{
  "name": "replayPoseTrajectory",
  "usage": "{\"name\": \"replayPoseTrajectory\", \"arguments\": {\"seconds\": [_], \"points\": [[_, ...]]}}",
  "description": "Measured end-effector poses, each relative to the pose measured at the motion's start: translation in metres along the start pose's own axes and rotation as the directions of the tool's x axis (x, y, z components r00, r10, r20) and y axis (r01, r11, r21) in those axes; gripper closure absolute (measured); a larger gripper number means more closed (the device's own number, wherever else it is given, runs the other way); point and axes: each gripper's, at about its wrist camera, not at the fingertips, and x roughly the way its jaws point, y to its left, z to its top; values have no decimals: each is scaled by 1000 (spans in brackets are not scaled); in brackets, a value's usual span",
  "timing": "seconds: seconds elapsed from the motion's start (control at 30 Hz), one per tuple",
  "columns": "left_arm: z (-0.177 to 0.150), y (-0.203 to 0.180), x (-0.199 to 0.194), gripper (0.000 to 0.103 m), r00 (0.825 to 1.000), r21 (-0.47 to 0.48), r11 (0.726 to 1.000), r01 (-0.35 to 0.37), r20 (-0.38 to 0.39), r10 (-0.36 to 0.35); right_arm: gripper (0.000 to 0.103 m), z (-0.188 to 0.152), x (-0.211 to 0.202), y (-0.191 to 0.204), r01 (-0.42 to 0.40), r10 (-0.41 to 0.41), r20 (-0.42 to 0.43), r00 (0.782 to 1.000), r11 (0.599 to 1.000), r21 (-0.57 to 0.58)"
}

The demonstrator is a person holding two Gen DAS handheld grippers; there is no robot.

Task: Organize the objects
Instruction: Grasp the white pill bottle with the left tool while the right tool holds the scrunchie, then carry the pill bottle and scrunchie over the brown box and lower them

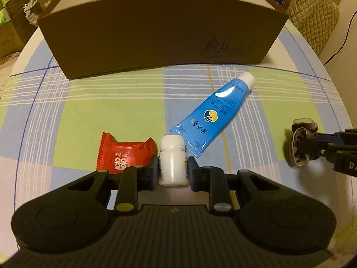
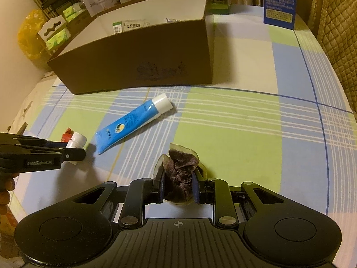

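A checked cloth (image 1: 111, 102) in green, blue and white covered the table. On it, at the far side, stood an open brown box (image 2: 142, 51), its inside white, with a few small cartons (image 2: 130, 25) lying in it. In front of the box a blue tube (image 1: 213, 114) lay flat on the cloth, white cap pointing toward the box, well apart from both tools.

The left gripper (image 1: 173, 167) was closed on a white bottle (image 1: 173, 160), its blue pads (image 1: 191, 167) pressed against the bottle's two sides. The bottle was near the cloth's front edge, capped end pointing toward the box. Just left of it, touching the left pad, lay a red sachet (image 1: 125, 154).

The right gripper (image 2: 178, 183) was clamped on a dark brown scrunchie (image 2: 180, 176), which sat in clear wrapping and bulged between the pads. It was held low over the cloth, to the right of the tube and bottle.
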Motion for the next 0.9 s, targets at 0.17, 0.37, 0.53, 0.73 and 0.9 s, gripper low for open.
{"name": "replayPoseTrajectory", "arguments": {"seconds": [0.17,0.37,0.53,0.73,0.9], "points": [[2,3,-19,81,999,-4,1000,10,32,-10,82,5,-8,8,-24,24,6,1000,1000,-14],[6,7,-41,81,997,-10,1000,17,73,-17,82,15,-19,21,-59,60,23,998,998,-31],[13,10,-58,81,994,-15,1000,21,111,-20,82,31,-29,31,-95,97,48,994,994,-45],[28,16,-74,81,988,-11,1000,14,152,-12,82,60,-39,43,-123,130,98,987,990,-75],[43,21,-83,81,983,0,1000,-2,184,2,82,84,-45,53,-136,149,135,980,985,-103]]}}
